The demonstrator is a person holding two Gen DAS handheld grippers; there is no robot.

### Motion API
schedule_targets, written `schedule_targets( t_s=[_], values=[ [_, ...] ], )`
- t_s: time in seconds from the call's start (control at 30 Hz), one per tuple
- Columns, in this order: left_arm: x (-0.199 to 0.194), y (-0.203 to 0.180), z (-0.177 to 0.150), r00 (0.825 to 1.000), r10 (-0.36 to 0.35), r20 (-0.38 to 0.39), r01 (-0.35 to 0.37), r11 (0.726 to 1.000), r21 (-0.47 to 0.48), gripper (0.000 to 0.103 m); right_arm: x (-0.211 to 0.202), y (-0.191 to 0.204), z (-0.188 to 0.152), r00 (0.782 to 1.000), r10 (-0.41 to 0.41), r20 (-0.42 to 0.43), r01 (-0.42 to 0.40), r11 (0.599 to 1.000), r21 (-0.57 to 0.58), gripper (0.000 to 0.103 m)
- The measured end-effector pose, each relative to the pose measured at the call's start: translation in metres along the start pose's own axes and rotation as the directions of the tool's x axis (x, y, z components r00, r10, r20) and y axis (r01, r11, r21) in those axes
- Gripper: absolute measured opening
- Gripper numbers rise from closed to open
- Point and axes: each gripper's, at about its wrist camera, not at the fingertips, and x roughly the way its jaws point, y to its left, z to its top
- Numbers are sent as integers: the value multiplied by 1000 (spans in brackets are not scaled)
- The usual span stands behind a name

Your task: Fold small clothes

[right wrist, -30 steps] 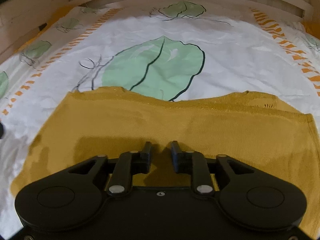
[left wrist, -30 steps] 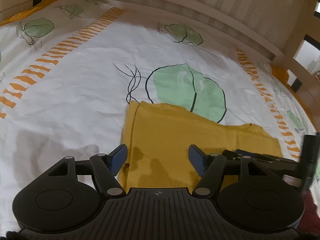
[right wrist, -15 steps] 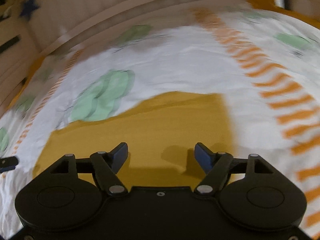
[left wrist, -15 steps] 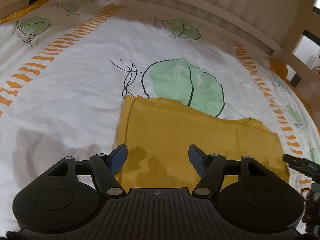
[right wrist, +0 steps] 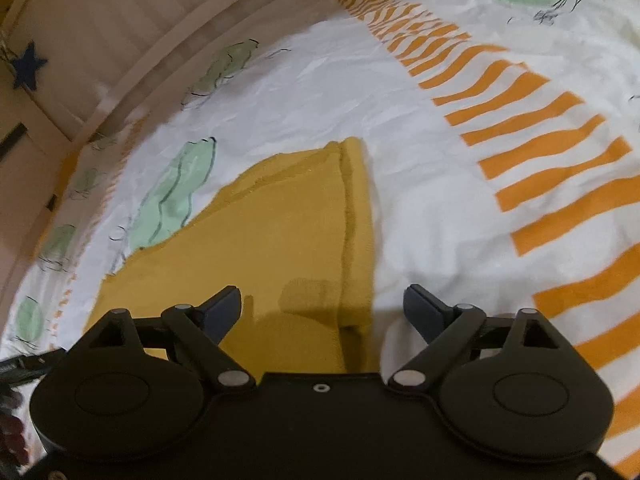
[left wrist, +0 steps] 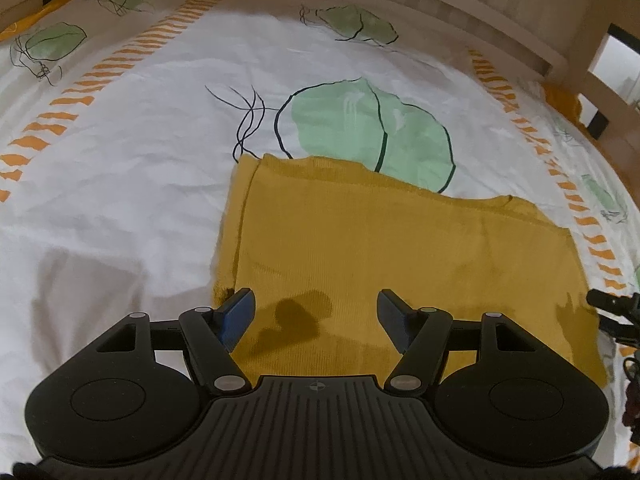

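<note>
A mustard-yellow garment (left wrist: 392, 248) lies flat and folded into a rectangle on the white bedsheet (left wrist: 120, 152). My left gripper (left wrist: 316, 312) is open and empty, hovering over the garment's near left part. In the right wrist view the same garment (right wrist: 280, 240) shows its right folded edge running away from me. My right gripper (right wrist: 322, 308) is open and empty, straddling that right edge just above the cloth. The right gripper's tip (left wrist: 608, 300) shows at the far right of the left wrist view.
The sheet has green leaf prints (left wrist: 372, 128) and orange striped bands (right wrist: 540, 152). A wooden bed rail (left wrist: 440, 4) runs along the far side, with posts at the right (left wrist: 600, 92). A blue star (right wrist: 28, 66) hangs on the wall.
My right gripper opened and swung from the garment's middle to its right edge. My left gripper stayed open and pulled back a little; the garment lies flat.
</note>
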Motion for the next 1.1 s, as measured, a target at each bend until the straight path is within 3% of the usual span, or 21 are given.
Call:
schedule_targets(
  t_s=[0.27, 0.47, 0.53, 0.67, 0.73, 1.1],
  values=[
    [1, 0, 1, 1000, -6, -2, 6, 1000, -4, 66, 18, -9, 5, 993, 118, 3, -118, 992, 44, 91],
    [0, 1, 2, 1000, -3, -1, 3, 1000, -11, 66, 25, -1, 8, 993, 115, -17, -115, 993, -7, 90],
    [0, 2, 3, 1000, -4, 3, 4, 1000, -14, 66, 25, 3, 8, 995, 98, -27, -99, 995, -31, 84],
    [-2, 5, 5, 1000, -8, 6, 8, 1000, -19, 66, 23, 4, 11, 998, 49, -41, -51, 997, -54, 47],
    [-3, 6, 5, 1000, -9, 7, 9, 1000, -21, 66, 22, 1, 11, 996, 69, -57, -71, 997, -35, 32],
    [-16, 29, 13, 999, -3, 38, 6, 998, -61, 66, 6, 58, 18, 998, 54, -29, -57, 993, -107, 27]
  ],
)
